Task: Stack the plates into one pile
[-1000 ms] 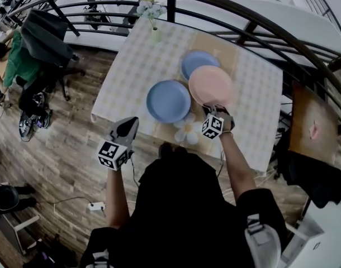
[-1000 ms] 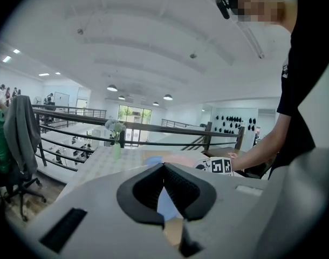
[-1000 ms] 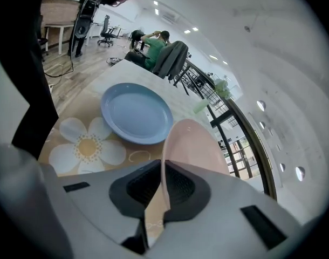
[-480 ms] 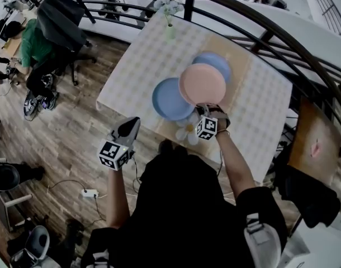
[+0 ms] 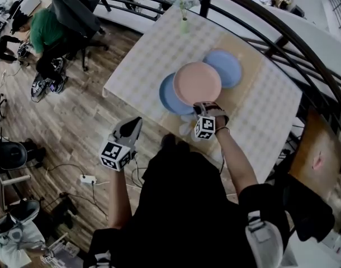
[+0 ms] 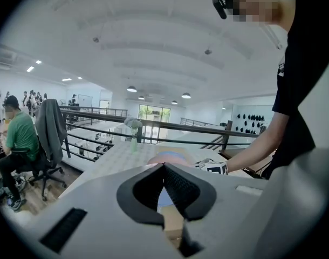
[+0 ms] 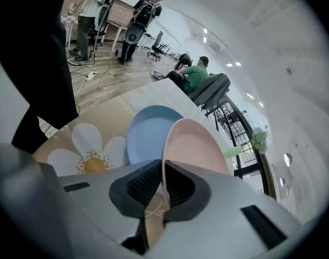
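Wood-plank floor (image 5: 75, 127) spreads beside the checked-cloth surface (image 5: 142, 60), which a curved black metal railing (image 5: 260, 35) rims on its far sides; a seated person in a green top (image 5: 43, 29) is off to the left. The right gripper's (image 5: 203, 108) fingers clench the rim of the round pink plate (image 5: 197, 82), held tilted over the near round blue plate (image 5: 167, 98); a second blue plate (image 5: 226, 67) lies just beyond. The left gripper (image 5: 132, 124), fingers closed on nothing, hangs off the surface. Only the right gripper view shows the daisy-print mat (image 7: 86, 155) clearly.

Two blue plates (image 5: 167, 94) (image 5: 227, 67), one pink plate (image 5: 197, 82).
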Action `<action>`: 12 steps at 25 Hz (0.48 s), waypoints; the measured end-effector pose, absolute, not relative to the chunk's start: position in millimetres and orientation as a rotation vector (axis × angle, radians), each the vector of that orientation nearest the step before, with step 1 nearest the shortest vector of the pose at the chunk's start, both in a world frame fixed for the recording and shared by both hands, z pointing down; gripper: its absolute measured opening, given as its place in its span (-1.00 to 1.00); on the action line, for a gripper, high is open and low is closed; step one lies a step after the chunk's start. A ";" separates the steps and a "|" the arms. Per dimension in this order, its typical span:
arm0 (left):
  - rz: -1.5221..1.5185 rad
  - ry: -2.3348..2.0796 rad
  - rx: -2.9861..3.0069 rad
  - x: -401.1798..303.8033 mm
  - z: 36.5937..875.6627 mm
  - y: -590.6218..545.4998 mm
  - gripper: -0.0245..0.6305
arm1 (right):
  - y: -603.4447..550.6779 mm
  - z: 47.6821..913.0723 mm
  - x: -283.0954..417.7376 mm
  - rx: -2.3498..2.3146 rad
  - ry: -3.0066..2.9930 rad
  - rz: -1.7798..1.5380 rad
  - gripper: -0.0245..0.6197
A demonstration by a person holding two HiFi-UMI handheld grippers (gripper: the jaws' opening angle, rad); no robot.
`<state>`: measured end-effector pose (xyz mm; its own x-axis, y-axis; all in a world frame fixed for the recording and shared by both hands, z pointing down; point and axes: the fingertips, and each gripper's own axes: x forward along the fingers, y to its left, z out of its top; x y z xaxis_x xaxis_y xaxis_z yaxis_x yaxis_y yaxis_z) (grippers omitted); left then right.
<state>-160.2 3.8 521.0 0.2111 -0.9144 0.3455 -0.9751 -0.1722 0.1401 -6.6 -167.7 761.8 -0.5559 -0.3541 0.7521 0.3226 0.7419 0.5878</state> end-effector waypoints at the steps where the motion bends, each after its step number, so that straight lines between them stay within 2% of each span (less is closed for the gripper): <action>1: 0.258 -1.779 2.149 -159.0 522.8 7.6 -0.92 | -163.2 763.2 -8.6 0.002 -1.977 -0.883 -0.87; 12: 0.239 -1.865 2.038 -153.1 534.0 34.1 -0.92 | -129.8 784.8 -33.2 -0.164 -1.993 -0.914 -0.87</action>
